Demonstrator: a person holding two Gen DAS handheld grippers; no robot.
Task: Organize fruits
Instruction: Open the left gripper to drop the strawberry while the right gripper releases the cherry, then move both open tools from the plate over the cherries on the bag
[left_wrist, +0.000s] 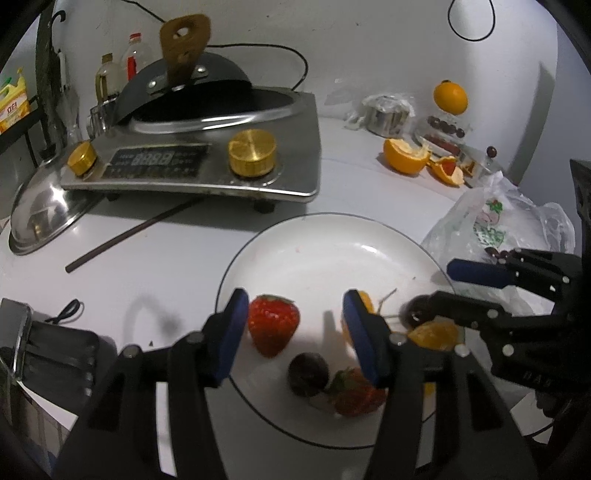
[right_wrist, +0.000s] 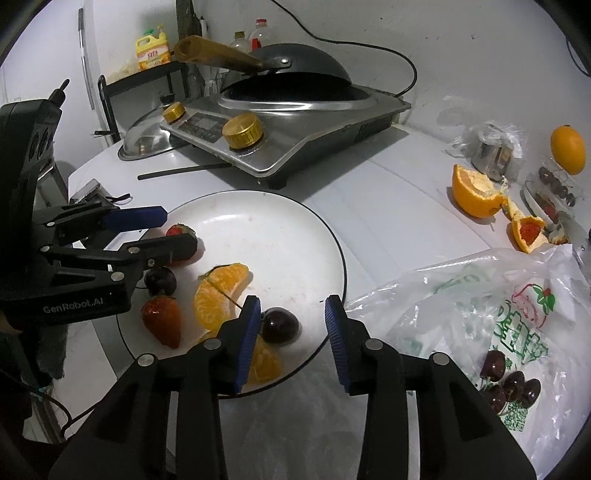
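Left wrist view
Left gripper (left_wrist: 291, 332): hovering over the white plate (left_wrist: 332, 236), jaws standing apart, gripping nothing.
Strawberry (left_wrist: 272, 323): lying on the plate, just beside the left pad.
Dark cherry (left_wrist: 308, 373): sitting between the jaws, lower down, untouched.
Second strawberry (left_wrist: 356, 395): resting beside that cherry.

Right wrist view
Right gripper (right_wrist: 293, 332): jaws parted, holding nothing.
Cherry (right_wrist: 279, 325): lying on the plate by the left pad.
Orange segments (right_wrist: 218, 295): lying mid-plate.
Bag (right_wrist: 498, 314): sitting on the bench, cherries (right_wrist: 511, 384) on it.
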